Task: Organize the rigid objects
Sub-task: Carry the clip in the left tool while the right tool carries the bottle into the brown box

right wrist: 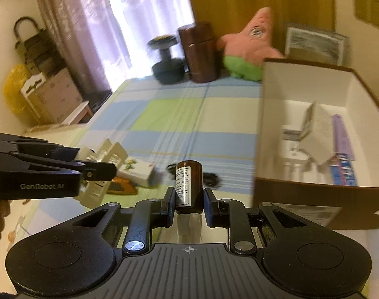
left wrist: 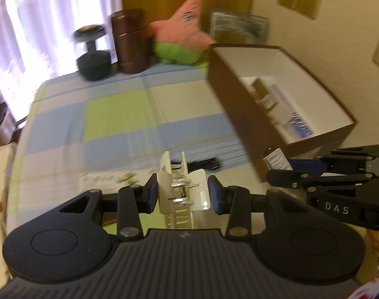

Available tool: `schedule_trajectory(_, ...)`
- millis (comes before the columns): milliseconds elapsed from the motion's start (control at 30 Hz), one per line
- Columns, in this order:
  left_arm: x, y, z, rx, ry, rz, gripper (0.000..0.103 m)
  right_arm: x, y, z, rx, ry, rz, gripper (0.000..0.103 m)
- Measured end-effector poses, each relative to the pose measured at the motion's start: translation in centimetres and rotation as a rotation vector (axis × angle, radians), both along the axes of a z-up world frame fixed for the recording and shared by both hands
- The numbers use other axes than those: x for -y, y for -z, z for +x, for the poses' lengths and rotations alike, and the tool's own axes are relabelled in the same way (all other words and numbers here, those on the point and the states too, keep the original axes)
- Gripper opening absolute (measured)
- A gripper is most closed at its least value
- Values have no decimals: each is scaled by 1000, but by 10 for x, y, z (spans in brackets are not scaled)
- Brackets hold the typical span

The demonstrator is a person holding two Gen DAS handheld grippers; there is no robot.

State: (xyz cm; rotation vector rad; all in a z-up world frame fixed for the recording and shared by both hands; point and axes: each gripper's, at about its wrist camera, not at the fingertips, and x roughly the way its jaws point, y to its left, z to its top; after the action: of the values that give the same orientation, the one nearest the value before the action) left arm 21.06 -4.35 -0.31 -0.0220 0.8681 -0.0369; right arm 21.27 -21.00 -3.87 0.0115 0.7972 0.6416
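Observation:
My left gripper [left wrist: 182, 193] is shut on a white hair claw clip [left wrist: 180, 189] and holds it above the checked tablecloth. My right gripper [right wrist: 189, 196] is shut on a small brown bottle [right wrist: 188, 184] with a white label, its clear cap toward the camera. The right gripper also shows in the left wrist view [left wrist: 284, 172] with the bottle [left wrist: 276, 158]. The left gripper shows in the right wrist view [right wrist: 99, 169] with the clip [right wrist: 109, 154]. An open brown box [right wrist: 301, 191] with a white inside stands at the right; it holds several small packages [right wrist: 314, 129].
A black cable [right wrist: 209, 177] and a flowered white packet [right wrist: 137, 170] lie on the cloth. At the back stand a dumbbell [left wrist: 92, 54], a brown cylinder [left wrist: 129, 39], a pink plush star [left wrist: 184, 25] and a framed picture [left wrist: 239, 27]. The table's left edge [left wrist: 22, 129] drops off.

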Motion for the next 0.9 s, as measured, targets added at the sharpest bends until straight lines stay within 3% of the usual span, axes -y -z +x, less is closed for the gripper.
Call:
schedule_trajectory(400,86,-32,51,80,190,-27,37,85,-35,21,64,152,9,20)
schedule_trajectory(667,132,-37,89,92,247,-32,37,128,-45,52,111,212,-15,20)
schedule_trajectory(900,151,-28,123,76,265,-16,37,145,-37,80,117,244,-61,20)
